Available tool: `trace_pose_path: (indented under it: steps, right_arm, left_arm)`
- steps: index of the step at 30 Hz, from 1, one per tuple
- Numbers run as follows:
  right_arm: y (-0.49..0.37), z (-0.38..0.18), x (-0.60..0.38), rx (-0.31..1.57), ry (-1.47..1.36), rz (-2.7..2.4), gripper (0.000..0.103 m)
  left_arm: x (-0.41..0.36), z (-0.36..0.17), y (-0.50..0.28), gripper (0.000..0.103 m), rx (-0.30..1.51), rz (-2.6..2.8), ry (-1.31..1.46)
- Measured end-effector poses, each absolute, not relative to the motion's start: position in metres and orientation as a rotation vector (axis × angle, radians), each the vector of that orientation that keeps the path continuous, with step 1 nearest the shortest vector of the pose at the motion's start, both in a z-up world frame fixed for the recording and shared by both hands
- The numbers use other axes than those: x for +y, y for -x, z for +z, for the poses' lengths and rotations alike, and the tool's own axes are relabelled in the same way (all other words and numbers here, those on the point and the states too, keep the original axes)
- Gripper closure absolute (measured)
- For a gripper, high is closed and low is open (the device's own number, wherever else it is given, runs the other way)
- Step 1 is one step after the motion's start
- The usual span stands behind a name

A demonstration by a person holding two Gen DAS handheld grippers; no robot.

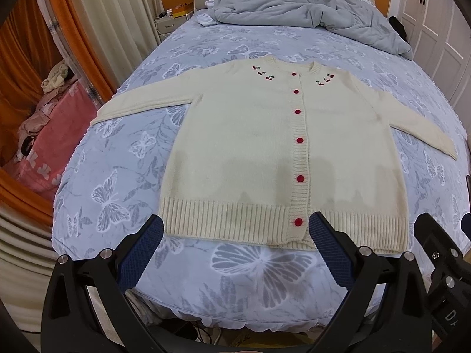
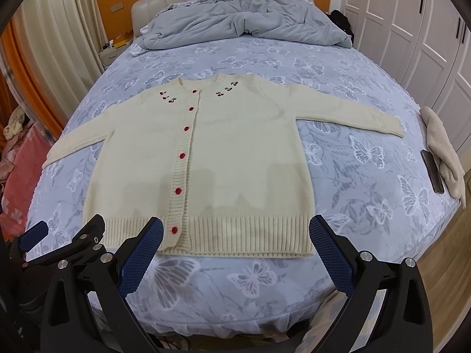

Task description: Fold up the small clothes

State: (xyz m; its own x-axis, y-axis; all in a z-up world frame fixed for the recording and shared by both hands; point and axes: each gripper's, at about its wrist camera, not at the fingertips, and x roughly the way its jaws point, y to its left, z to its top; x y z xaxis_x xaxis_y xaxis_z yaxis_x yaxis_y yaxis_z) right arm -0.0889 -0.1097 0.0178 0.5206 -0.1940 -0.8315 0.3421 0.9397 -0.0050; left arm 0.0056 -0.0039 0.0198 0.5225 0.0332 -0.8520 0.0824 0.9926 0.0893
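Note:
A cream knit cardigan with red buttons and small cherry embroidery at the collar lies flat, front up, both sleeves spread out, on a bed. My left gripper hovers open above the bed's foot edge, its blue pads framing the left half of the ribbed hem without touching it. My right gripper is open too, its pads either side of the hem's right half. Neither holds anything. The left gripper's body shows at the lower left of the right wrist view; the right gripper's body shows at the lower right of the left wrist view.
The bed has a blue butterfly sheet; a grey duvet is bunched at the headboard. A beige cloth and a dark phone lie at the bed's right edge. White wardrobes stand right, curtains and a pink-covered pile left.

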Motion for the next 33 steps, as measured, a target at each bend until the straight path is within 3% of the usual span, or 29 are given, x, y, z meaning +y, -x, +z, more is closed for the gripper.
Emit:
trace_pose_path:
  steps: [33]
  right_arm:
    - [0.0856,0.0159,-0.1082,0.979,-0.17,-0.322,0.005]
  left_arm:
    - [-0.0022,0.0175,-0.009,0.007,1.023,-0.012,-0.129]
